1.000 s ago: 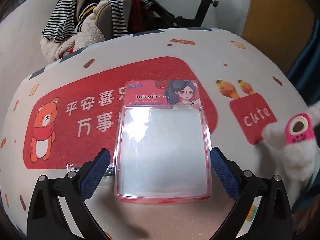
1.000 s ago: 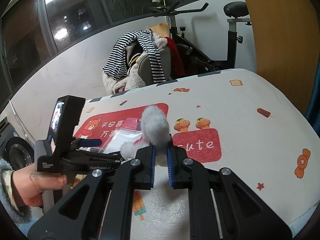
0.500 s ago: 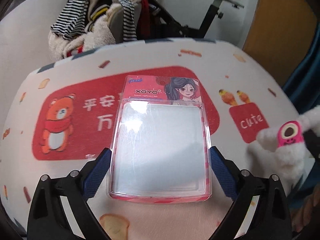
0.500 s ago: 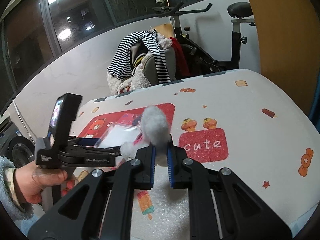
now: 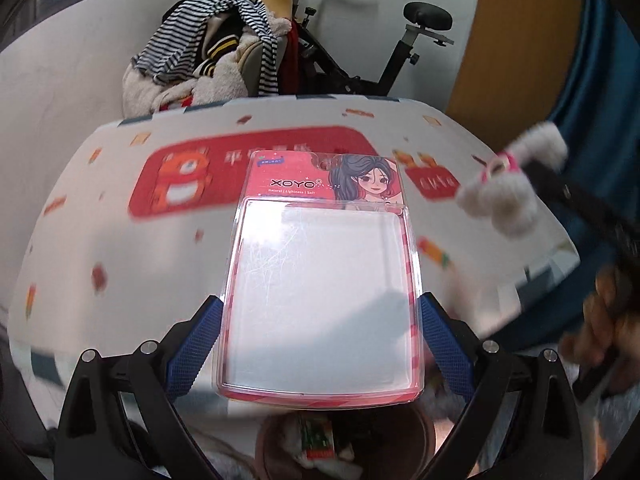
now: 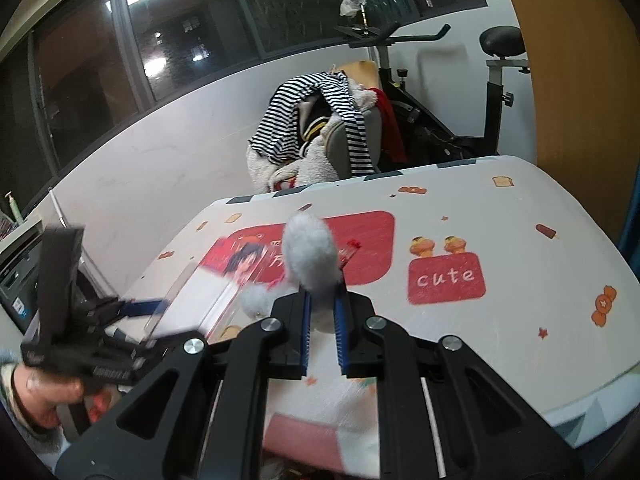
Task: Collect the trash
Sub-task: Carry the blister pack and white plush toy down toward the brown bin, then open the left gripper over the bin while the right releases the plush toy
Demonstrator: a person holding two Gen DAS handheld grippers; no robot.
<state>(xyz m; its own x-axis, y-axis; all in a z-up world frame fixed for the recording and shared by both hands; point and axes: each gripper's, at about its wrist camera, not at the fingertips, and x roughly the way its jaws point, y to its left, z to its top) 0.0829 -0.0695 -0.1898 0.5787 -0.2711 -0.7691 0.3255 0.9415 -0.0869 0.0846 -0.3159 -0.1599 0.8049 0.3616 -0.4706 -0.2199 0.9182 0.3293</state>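
Note:
A pink blister pack (image 5: 320, 240) with a cartoon girl on its card and a clear plastic front hangs above the table. My left gripper (image 5: 320, 312) is shut on it, blue pads pressing both long edges. The pack's near end is over a dark round bin (image 5: 426, 428) that holds several scraps. In the right wrist view the pack (image 6: 224, 276) and left gripper (image 6: 132, 308) are blurred at the left. My right gripper (image 6: 322, 296) is shut on a fluffy white toy (image 6: 310, 254). From the left wrist that toy (image 5: 500, 200) shows a pink piece, off to the right.
The table (image 5: 120, 260) has a white cloth with red panels and small prints. Behind it stand a chair piled with striped and fleecy clothes (image 5: 208, 64) and an exercise bike (image 5: 400, 52). A person's hand (image 5: 608, 320) grips the right tool near the table's corner.
The left gripper has lifted the blister pack off the table and drawn it back past the near edge, bringing the bin into view below. The right gripper has risen slightly, still holding the fluffy toy.

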